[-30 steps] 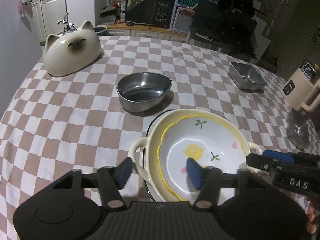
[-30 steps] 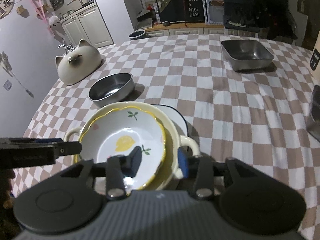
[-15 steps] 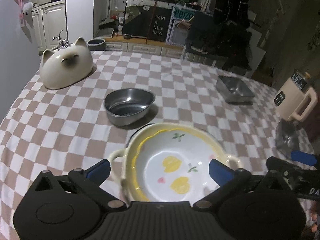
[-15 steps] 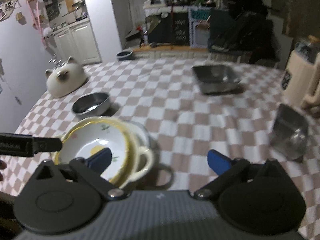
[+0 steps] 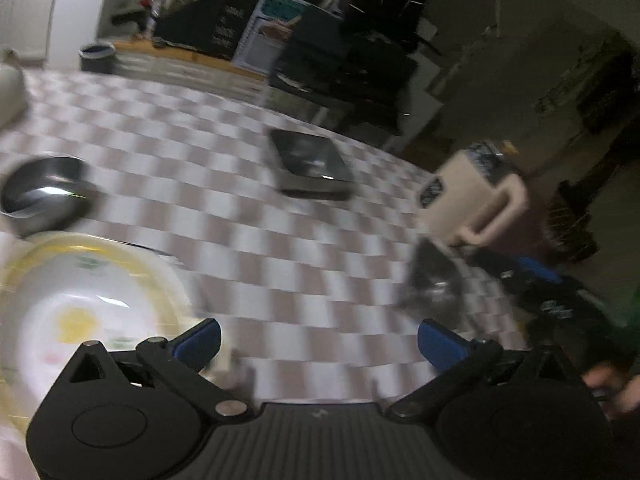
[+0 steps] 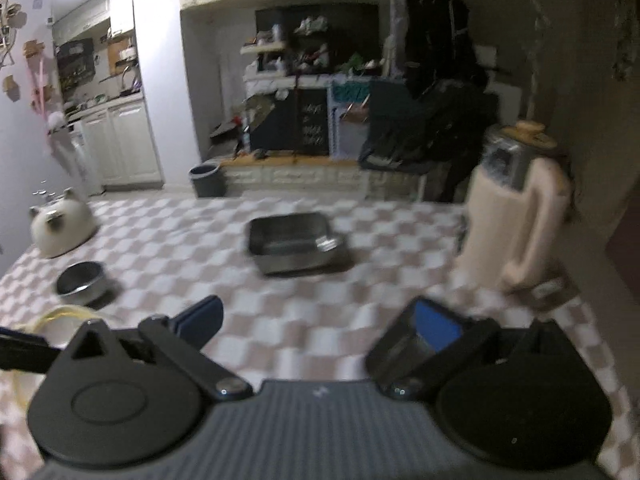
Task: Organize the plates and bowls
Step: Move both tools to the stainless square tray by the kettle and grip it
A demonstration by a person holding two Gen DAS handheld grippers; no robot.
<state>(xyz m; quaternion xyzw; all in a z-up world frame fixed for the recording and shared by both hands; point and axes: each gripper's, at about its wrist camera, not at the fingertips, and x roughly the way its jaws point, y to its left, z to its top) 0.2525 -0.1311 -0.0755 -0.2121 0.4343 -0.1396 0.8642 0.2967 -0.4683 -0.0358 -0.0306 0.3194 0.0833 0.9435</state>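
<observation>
Shiny metal square tray (image 6: pixel 292 242) rests on matt checked cloth (image 6: pixel 208 240).

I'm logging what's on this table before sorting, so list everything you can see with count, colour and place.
Checked tablecloth: one, brown and white, covers the table.
Square steel tray: one, silver, middle of the table.
Second steel tray: one, silver, near right edge, tilted.
Round steel bowl: one, silver, left side.
Yellow-rimmed ceramic bowl with lemon print: one, white and yellow, near left, nested in a cream handled dish.
Cat-shaped ceramic dish: one, cream, far left.
Cream jug-shaped appliance: one, right edge.
Left claw: blue pads, open, empty.
Right claw: blue pads, open, empty.
</observation>
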